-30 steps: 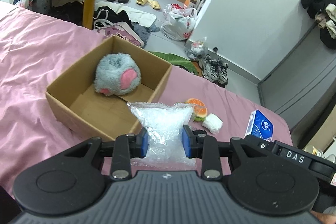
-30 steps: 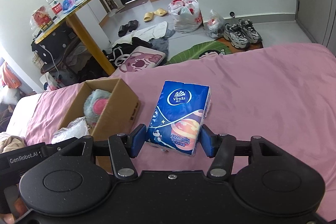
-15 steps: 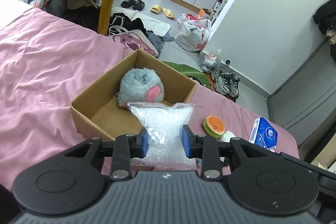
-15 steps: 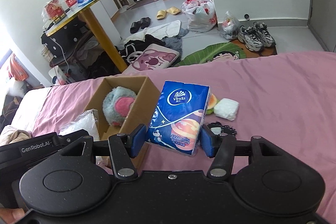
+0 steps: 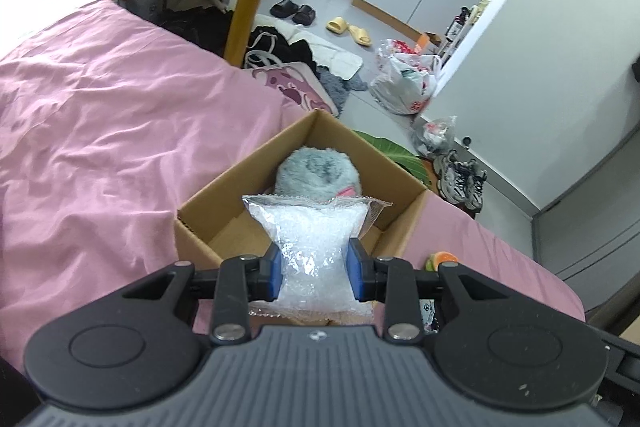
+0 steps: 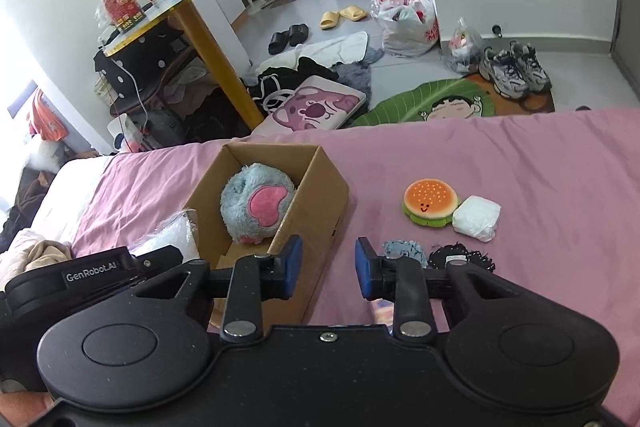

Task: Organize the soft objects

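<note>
Crinkly clear plastic bag [image 5: 316, 247], matt brown cardboard box [image 5: 224, 203], fuzzy plush toy [image 6: 256, 209], wrinkled pink cloth sheet [image 5: 100, 131].
</note>
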A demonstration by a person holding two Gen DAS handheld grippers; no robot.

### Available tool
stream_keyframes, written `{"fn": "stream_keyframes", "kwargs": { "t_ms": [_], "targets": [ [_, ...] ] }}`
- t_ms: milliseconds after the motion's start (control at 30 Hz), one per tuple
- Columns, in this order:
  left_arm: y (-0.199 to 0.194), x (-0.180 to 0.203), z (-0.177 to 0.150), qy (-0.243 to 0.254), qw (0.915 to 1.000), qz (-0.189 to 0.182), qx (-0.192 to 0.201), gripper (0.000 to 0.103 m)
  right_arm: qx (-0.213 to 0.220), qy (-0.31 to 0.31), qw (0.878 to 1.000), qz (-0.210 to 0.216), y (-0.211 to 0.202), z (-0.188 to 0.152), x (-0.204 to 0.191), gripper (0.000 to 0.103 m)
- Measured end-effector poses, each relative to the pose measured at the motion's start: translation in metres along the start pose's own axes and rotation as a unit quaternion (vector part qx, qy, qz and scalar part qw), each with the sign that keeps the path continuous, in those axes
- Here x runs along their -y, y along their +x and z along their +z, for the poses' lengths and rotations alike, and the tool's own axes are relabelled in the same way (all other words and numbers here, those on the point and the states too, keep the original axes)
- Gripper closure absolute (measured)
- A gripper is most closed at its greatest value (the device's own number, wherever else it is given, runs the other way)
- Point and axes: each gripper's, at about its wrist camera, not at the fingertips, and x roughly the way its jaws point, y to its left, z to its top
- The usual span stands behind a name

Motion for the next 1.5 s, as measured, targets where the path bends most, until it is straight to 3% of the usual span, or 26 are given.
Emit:
{"fn": "stream_keyframes", "kwargs": {
  "t_ms": [133, 267, 633, 733, 1267, 1500],
  "targets": [
    [0.002, -0.003, 0.003, -0.005, 0.9999, 0.006, 0.007, 0.072, -0.025, 0.008, 1.000, -0.011, 0.011, -0.005, 0.010, 0.072],
    [0.006, -0.006, 0.007, -0.017, 0.9997, 0.016, 0.011, 0.072, -0.050, 0.022, 0.998, -0.017, 0.023, -0.015, 0.018, 0.056],
    [0.021, -0.010, 0.011, -0.033, 0.9986, 0.039, 0.010, 0.071, -0.091, 0.017, 0.995, -0.029, 0.047, -0.035, 0.028, 0.039],
    [0.022, -0.010, 0.012, -0.043, 0.9982, 0.040, 0.013, 0.066, -0.106, 0.014, 0.994, -0.035, 0.055, -0.043, 0.031, 0.033],
    [0.015, -0.006, 0.010, -0.045, 0.9978, 0.050, 0.002, 0.037, -0.144, -0.007, 0.987, -0.064, 0.079, -0.064, 0.036, 0.032],
    [0.009, -0.001, 0.003, -0.034, 0.9982, 0.047, -0.009, 0.033, -0.146, -0.026, 0.986, -0.076, 0.084, -0.066, 0.032, 0.032]
  ]
}}
